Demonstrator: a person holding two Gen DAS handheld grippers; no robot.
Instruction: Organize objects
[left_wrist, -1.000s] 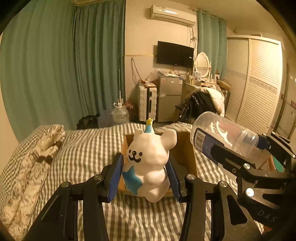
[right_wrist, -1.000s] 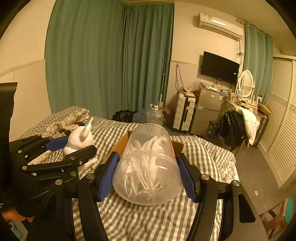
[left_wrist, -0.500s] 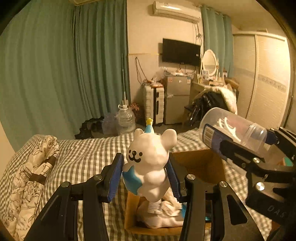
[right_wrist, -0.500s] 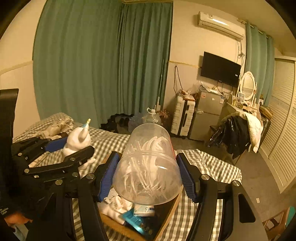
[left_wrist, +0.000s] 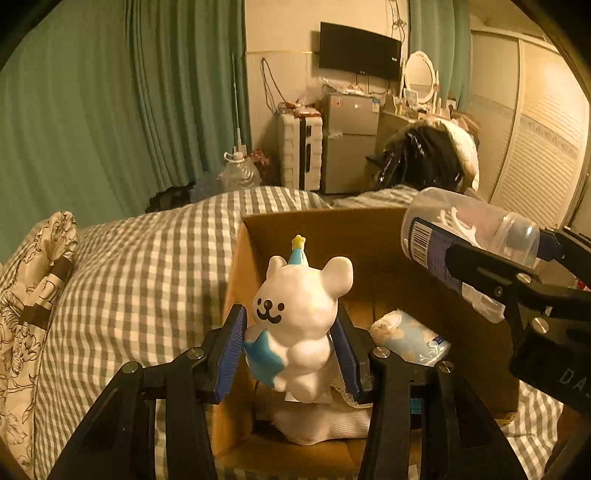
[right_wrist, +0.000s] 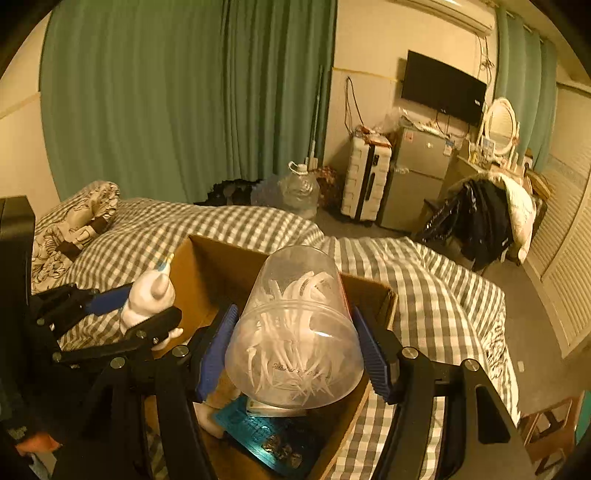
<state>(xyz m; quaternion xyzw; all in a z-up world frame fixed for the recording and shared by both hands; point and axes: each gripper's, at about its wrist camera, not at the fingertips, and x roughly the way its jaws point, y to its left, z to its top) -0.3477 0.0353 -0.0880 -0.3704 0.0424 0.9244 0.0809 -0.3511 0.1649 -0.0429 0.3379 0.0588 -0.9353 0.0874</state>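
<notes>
My left gripper (left_wrist: 290, 349) is shut on a white bear figurine (left_wrist: 299, 325) with a blue star and a small blue hat. It hangs over the near left part of an open cardboard box (left_wrist: 314, 229) on the bed. My right gripper (right_wrist: 295, 349) is shut on a clear plastic jar of white floss picks (right_wrist: 295, 343), held above the same box (right_wrist: 221, 258). In the left wrist view the jar (left_wrist: 469, 232) shows at the right; in the right wrist view the bear (right_wrist: 151, 295) shows at the left. Inside the box lie a tissue pack (left_wrist: 410, 341), white cloth (left_wrist: 325, 421) and a blue packet (right_wrist: 258, 430).
The box rests on a grey checked bedspread (left_wrist: 140, 266), with a patterned pillow (left_wrist: 29, 295) at the left. Past the bed are green curtains (right_wrist: 184, 92), a water jug (right_wrist: 301, 190), a white suitcase (right_wrist: 365, 177), a small fridge (right_wrist: 417, 177) and a clothes-covered chair (right_wrist: 484, 214).
Both grippers have moved forward and down, from short of the box to over its open top. The box's contents have come into view beneath the bear and the jar. Both grips are unchanged.
</notes>
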